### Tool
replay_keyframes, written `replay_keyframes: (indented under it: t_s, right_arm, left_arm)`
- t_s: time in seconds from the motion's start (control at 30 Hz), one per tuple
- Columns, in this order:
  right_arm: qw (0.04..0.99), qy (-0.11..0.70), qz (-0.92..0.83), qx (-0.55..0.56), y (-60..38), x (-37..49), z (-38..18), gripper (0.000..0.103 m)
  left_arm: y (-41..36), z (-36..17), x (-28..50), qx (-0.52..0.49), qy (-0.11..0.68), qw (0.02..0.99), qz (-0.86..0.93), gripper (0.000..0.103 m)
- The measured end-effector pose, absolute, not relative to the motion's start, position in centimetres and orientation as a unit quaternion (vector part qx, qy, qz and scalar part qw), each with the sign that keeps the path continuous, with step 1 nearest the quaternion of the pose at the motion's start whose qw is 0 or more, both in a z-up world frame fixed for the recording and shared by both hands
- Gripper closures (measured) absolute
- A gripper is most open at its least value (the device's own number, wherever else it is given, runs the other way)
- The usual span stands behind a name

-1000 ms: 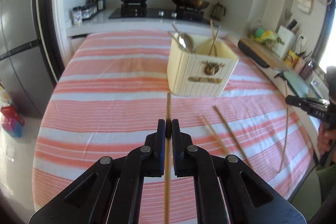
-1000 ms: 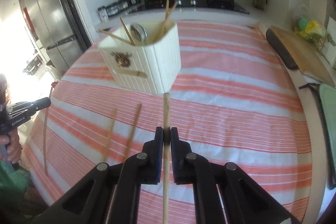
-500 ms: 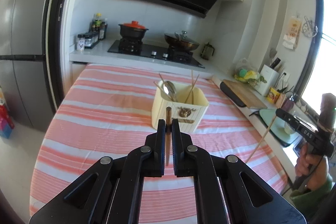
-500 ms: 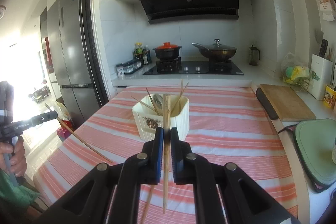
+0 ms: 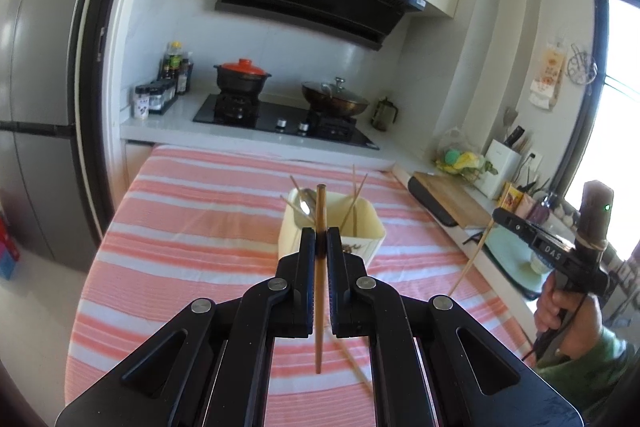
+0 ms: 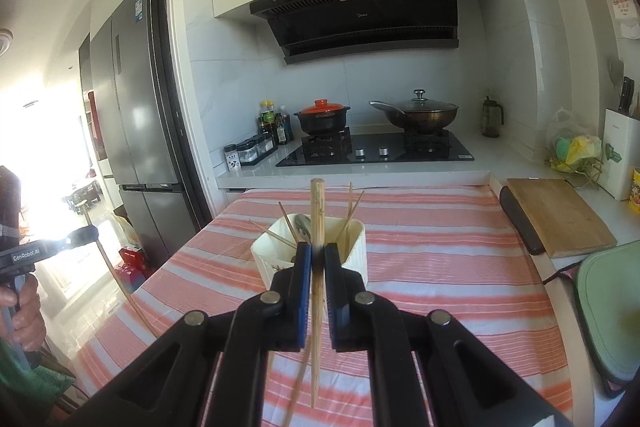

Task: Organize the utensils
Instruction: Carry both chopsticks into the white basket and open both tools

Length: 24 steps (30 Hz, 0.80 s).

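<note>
Wooden chopstick [image 5: 320,227] clamped upright in the left gripper [image 5: 320,247], a second chopstick [image 6: 317,223] likewise in the right gripper [image 6: 317,261], both held above the cream holder [image 5: 370,227]; either could pivot and miss the crowded opening.

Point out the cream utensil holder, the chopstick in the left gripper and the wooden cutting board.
Cream ribbed plastic utensil holder [image 6: 356,247], right wrist view: front wall right of the jaws.
Brown wooden chopstick [image 5: 321,205], left wrist view: shaft above the left hand-held gripper.
Wooden rectangular cutting board [image 6: 560,215], right wrist view: middle of its top face.
</note>
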State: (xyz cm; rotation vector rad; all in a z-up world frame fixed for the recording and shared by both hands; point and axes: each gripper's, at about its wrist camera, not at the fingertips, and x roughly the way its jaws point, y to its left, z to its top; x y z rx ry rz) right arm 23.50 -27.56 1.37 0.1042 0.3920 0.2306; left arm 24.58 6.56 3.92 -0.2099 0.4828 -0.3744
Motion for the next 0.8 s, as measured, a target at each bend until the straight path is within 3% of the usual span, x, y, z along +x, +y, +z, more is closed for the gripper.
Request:
replay_keyframes:
  t_s: [0.4, 0.57, 0.8]
  right_arm:
    - [0.988, 0.102, 0.100, 0.049, -27.1, 32.9, 7.9, 0.096]
    - [0.987, 0.099, 0.108, 0.061, -26.3, 37.1, 6.5, 0.096]
    - [0.959, 0.239, 0.140, 0.064, -24.5, 44.1, -1.2, 0.096]
  left_arm:
    - [3.5, 11.2, 35.3, -0.114, 0.157, 0.967, -0.166, 0.099]
    - [0.8, 8.0, 41.2, -0.112, 0.201, 0.960, -0.162, 0.099]
    - [-1.8, 0.0, 46.2, -0.097, 0.311, 0.932, -0.159, 0.099]
